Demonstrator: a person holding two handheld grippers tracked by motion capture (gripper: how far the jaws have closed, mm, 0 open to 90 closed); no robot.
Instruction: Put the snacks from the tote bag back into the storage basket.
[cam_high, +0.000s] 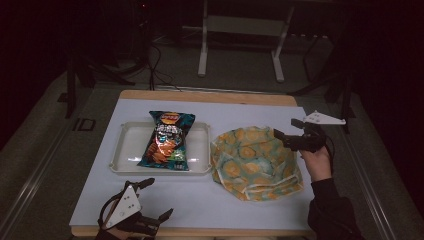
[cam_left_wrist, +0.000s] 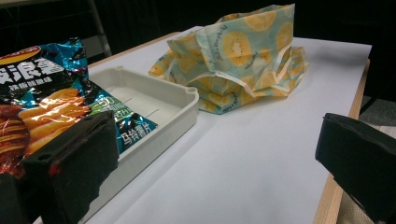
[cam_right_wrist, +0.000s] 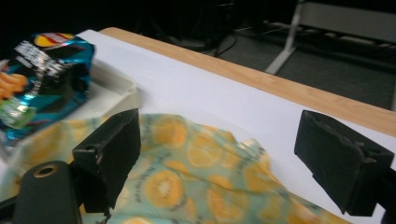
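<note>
Beside the tray (cam_high: 200, 150), a crumpled kiwi-print bag (cam_high: 255, 162) lies under the right gripper (cam_high: 287, 131), jaws apart; left gripper (cam_high: 157, 200) likewise.

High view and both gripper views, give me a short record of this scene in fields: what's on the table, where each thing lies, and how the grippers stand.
surface: table under a white sheet
tray: white tray, left of centre
chip bag: chip bag lying in the tray, top end over the far rim
cloth bag: crumpled fruit-print bag, right of the tray
left gripper: left gripper at the near edge, jaws open, holding nothing
right gripper: right gripper above the cloth bag's far right side, jaws open
</note>
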